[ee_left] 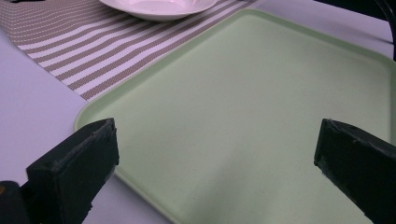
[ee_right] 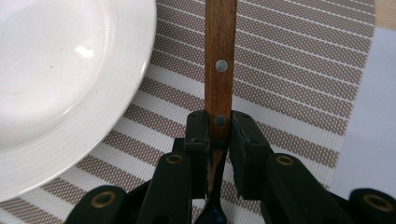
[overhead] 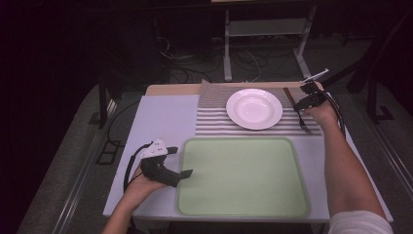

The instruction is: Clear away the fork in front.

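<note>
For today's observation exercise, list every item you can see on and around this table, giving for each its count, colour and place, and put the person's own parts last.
Plate: one, white, on the striped mat, at the far middle of the table.
Placemat: one, brown and white stripes, under the plate.
Fork: one, wooden handle with metal rivets, on the mat to the right of the plate, clamped in the right gripper.
Tray: one, pale green, near side of the table, nothing on it.
Table: one, pale top.
Metal frame: one, light grey, on the floor beyond the table.
Left gripper: one, black, jaws open at the tray's left edge.
Right gripper: one, black, jaws shut on the fork's handle.
</note>
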Action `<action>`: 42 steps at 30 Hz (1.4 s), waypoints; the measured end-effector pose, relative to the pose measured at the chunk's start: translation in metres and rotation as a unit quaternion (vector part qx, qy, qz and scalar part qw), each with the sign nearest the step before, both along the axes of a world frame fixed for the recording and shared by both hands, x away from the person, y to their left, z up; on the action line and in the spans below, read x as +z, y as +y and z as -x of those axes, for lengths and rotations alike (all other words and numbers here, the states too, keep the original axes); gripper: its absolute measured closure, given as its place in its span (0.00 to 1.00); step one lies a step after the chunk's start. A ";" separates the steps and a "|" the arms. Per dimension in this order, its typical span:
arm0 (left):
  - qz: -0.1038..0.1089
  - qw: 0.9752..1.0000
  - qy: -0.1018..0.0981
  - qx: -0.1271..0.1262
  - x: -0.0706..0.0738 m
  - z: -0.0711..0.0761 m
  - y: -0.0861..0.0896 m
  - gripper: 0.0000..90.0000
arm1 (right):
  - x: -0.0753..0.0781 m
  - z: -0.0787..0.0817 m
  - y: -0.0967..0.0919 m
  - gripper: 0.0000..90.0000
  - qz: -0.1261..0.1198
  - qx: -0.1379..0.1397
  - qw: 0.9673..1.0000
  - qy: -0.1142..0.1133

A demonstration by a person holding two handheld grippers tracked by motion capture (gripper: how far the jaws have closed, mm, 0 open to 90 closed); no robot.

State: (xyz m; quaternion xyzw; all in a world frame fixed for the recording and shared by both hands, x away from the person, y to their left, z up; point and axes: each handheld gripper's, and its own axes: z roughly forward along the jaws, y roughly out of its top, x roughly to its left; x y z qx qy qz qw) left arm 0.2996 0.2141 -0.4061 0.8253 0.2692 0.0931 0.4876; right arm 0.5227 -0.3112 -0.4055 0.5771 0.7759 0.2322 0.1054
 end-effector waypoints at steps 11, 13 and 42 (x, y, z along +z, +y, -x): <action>-0.001 1.000 0.000 0.000 0.000 -0.001 -0.001 0.00 | 0.018 0.026 -0.010 0.86 -0.017 0.011 0.999 -0.042; -0.002 1.000 0.000 0.000 0.000 -0.001 0.000 0.00 | 0.022 0.030 -0.011 0.86 -0.017 0.012 0.999 -0.049; -0.007 1.000 0.001 -0.005 0.000 0.000 -0.007 0.00 | 0.097 0.144 -0.006 0.86 -0.073 0.095 0.971 -0.206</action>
